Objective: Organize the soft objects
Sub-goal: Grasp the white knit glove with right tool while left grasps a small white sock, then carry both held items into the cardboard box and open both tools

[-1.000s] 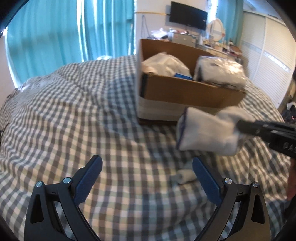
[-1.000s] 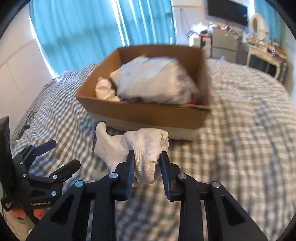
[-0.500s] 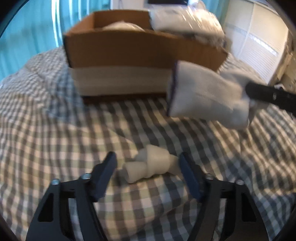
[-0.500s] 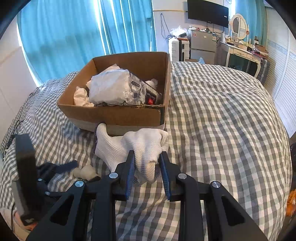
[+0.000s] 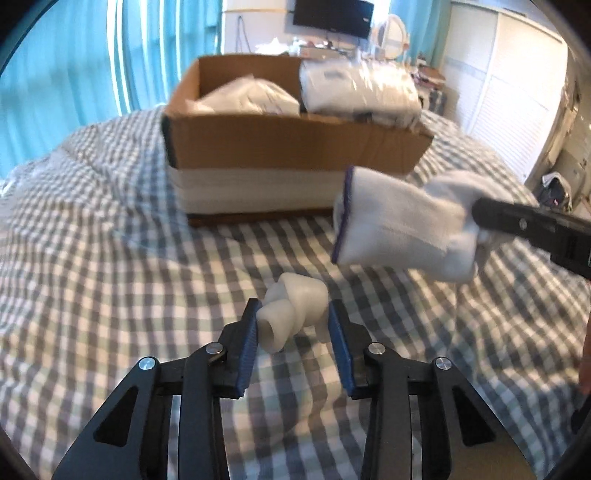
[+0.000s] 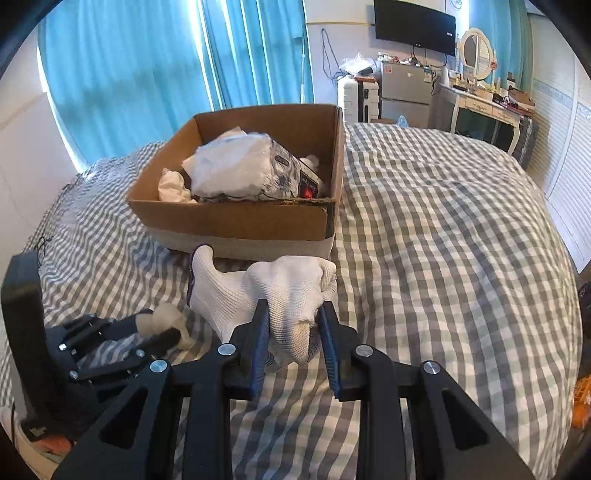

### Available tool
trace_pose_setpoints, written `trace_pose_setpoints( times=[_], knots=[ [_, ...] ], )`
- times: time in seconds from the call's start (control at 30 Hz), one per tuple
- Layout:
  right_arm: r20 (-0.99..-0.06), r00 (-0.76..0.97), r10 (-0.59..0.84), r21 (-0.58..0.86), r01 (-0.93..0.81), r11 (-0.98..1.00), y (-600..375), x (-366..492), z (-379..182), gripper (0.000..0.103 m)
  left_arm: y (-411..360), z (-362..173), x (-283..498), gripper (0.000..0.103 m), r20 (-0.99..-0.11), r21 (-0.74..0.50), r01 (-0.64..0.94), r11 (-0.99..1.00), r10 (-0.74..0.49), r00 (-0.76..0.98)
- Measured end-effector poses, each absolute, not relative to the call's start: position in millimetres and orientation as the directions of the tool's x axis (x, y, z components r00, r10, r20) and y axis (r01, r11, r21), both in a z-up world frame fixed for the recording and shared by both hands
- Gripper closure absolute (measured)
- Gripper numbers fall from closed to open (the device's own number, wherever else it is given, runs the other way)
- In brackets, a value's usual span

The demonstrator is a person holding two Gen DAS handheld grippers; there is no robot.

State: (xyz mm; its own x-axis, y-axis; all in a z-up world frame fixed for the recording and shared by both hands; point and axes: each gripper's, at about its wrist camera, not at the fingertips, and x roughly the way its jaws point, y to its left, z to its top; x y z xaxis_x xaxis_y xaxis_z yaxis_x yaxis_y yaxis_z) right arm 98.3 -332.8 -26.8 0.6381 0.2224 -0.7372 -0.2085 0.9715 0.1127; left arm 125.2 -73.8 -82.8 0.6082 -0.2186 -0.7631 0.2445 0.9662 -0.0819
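Note:
My left gripper (image 5: pixel 293 314) is shut on a small cream twisted soft piece (image 5: pixel 291 314), held just above the checked bedspread (image 5: pixel 110 277). My right gripper (image 6: pixel 291 314) is shut on a white knit glove (image 6: pixel 280 291) with a purple cuff edge, held in the air in front of the cardboard box (image 6: pixel 236 221). The glove (image 5: pixel 399 225) and the right gripper's finger (image 5: pixel 532 225) show at the right of the left wrist view. The left gripper (image 6: pixel 159 328) with the cream piece (image 6: pixel 166 319) shows at the lower left of the right wrist view.
The open cardboard box (image 5: pixel 288 147) on the bed holds white plastic-wrapped soft packs (image 6: pixel 240 170) and a crumpled white cloth (image 6: pixel 171 186). Blue curtains (image 6: pixel 147 74) hang behind. A dresser (image 6: pixel 480 107), a suitcase (image 6: pixel 356 98) and a wall TV (image 6: pixel 413 24) stand beyond the bed.
My left gripper moved forward over the cream piece, closed on it and lifted it slightly. My right gripper kept its hold on the glove and pulled back from the box.

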Motion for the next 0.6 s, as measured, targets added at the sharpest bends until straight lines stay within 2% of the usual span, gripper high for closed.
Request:
trace_pose_setpoints(
  times=[0.27, 0.6],
  knots=[
    [-0.696, 0.678, 0.238, 0.105, -0.232, 0.967, -329, 68, 3, 0.077, -52, -37, 103, 0.068, -0.705, -0.176, 0.234, 0.956, -0.288, 0.648],
    [-0.611, 0.747, 0.261, 0.099, -0.255, 0.962, -331, 53, 61, 0.077, -52, 32, 97, 0.068, -0.625, -0.144, 0.234, 0.962, -0.271, 0.732]
  ],
)
